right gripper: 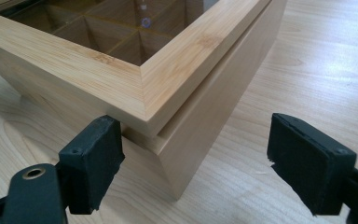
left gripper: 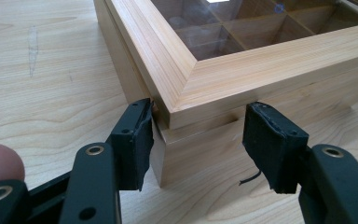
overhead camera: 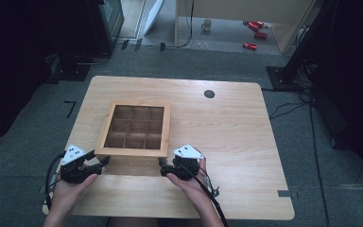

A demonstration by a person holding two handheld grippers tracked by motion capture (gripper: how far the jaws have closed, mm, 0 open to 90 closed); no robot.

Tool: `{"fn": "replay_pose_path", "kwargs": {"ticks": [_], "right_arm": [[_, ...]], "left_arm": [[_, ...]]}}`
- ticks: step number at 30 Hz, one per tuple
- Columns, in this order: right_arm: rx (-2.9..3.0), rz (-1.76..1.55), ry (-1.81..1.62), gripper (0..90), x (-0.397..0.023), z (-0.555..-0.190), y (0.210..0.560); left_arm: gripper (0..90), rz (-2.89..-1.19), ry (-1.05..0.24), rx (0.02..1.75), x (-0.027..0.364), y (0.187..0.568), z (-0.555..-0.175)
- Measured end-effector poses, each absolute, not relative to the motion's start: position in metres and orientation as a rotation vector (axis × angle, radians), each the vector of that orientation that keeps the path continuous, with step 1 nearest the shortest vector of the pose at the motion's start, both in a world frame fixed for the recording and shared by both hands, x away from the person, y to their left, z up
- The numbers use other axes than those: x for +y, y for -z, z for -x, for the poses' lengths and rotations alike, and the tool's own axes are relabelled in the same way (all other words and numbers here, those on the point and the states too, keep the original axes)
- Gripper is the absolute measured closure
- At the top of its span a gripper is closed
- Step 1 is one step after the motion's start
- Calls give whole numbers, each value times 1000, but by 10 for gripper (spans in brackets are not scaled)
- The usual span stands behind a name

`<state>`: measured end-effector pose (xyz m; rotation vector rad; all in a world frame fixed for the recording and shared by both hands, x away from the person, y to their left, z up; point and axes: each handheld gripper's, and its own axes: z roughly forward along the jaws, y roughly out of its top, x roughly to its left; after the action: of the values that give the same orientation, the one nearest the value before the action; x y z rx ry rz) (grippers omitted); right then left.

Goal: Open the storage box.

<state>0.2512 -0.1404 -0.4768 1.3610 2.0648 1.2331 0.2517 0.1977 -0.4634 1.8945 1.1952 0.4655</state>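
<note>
- Resting near the table's (overhead camera: 227, 118) front edge, a wooden box (overhead camera: 134, 126) with a glass-paned lid and a grid of compartments is flanked by two hand-held grippers.
- At the box's near left corner, the left gripper (overhead camera: 105, 161) is drawn in to its narrowest; in the left gripper view (left gripper: 200, 140) one pad (left gripper: 137, 140) is seen touching the corner at the seam under the lid, while the other pad (left gripper: 268, 140) stands just off the front face.
- At the near right corner, the right gripper (overhead camera: 162, 166) is held wide apart; in the right gripper view (right gripper: 214, 163) the corner lies between the jaws, one pad (right gripper: 98, 158) close against the front face and the other pad (right gripper: 307, 158) well clear of the side.
- Nothing is seen clamped by the right gripper, and the lid is shown shut on the box.
</note>
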Motion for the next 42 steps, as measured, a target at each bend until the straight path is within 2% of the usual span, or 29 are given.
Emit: {"fn": "replay_pose_path", "kwargs": {"ticks": [6, 13, 24, 32, 42], "right_arm": [[2059, -1304, -1220, 186, -138, -252, 474], [2087, -1231, -1202, 185, -138, -256, 462], [2053, -1168, -1231, 185, -141, -275, 430], [2030, -1087, -1269, 182, -146, -288, 410], [2012, -1018, -1317, 163, -150, -309, 392]], "left_arm": [[433, -1847, -424, 1201, 202, 466, -253], [379, -1871, -401, 1216, 206, 474, -250], [196, -1898, -433, 1375, 217, 494, -242], [196, -1971, -455, 1403, 215, 510, -237], [192, -1991, -562, 1369, 208, 517, -233]]}}
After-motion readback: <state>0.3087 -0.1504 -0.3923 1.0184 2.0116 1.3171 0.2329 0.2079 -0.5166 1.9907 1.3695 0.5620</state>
